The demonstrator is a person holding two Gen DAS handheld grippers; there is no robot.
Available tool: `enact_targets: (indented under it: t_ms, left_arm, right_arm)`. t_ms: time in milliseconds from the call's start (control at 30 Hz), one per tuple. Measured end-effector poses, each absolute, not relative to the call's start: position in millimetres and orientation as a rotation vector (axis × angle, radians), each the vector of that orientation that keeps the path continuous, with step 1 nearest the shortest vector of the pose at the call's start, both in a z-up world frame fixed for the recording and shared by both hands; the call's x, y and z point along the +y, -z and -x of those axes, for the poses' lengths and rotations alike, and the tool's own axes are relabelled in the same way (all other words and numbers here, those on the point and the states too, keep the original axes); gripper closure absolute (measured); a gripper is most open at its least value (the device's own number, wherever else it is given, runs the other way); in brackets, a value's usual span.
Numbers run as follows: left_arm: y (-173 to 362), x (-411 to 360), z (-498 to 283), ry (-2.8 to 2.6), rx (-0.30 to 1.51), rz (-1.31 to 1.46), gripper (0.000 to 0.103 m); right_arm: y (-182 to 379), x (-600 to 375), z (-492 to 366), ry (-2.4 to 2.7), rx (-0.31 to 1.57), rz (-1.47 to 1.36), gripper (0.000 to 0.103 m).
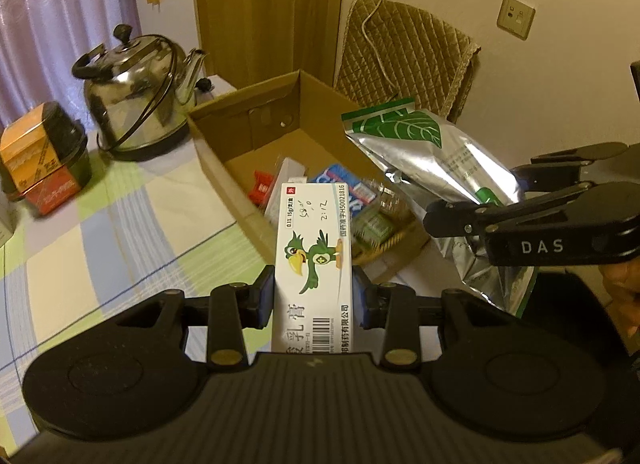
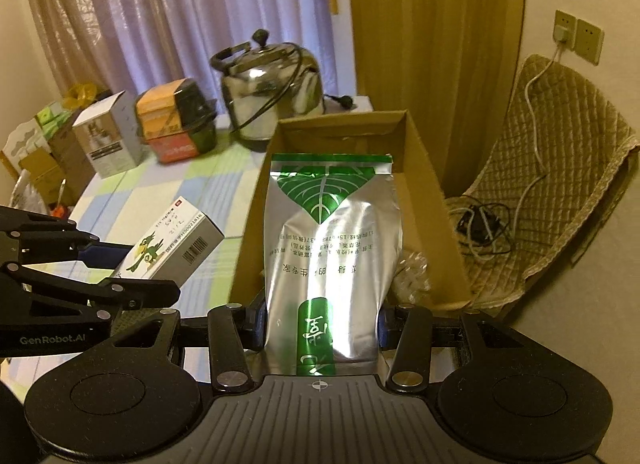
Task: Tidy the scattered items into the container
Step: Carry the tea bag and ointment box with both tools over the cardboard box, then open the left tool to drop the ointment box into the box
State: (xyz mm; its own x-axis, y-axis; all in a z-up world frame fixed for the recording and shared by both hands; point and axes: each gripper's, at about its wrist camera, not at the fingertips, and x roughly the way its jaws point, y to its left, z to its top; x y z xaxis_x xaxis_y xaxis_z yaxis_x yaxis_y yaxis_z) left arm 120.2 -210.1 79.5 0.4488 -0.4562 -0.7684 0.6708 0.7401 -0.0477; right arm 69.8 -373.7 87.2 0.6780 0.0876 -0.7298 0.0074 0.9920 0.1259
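My left gripper (image 1: 314, 296) is clamped on the carton (image 1: 314, 248), pads (image 1: 265, 296) pressing its long sides near the barcode end, so most of its length sticks out ahead of me, over the near left wall of the box (image 1: 244, 104). My right gripper (image 2: 322, 324) is closed on the lower part of the foil bag (image 2: 332, 240), which reaches forward over the box with its green leaf end farthest out.

Both loads look ready to drop, and I judge the trick is not to let them foul each other. In the left view the bag sits just right of the carton, over the box's right side, so I would release one at a time. Carton first: carry it forward until it is past the near wall, tip the nose down, then open. The near end of the box already holds a red packet (image 1: 260, 187), a blue pack (image 1: 344, 184) and some clear wrapping (image 1: 384, 200), so the bare floor towards the back is the better landing.

The bag is limp and long; I would lay it flat on top afterwards, lowering it before I let go so it does not slide over the right wall.

Beyond the box, the kettle (image 1: 140, 104) stands clear of my path
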Motion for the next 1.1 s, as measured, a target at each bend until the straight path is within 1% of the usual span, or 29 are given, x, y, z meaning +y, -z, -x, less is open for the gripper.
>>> enact_targets:
  t_ms: [467, 1100]
  left_arm:
    - [-77.0, -258.2, -171.2, 0.718, 0.848, -0.268, 0.070]
    - [-60.0, -283.8, -193.9, 0.745, 0.867, -0.308, 0.070]
  right_arm:
    - [-89.1, -405.6, -103.7, -0.021, 0.798, -0.132, 0.054]
    - [-79.9, -424.2, -115.9, 0.004, 0.808, -0.149, 0.054]
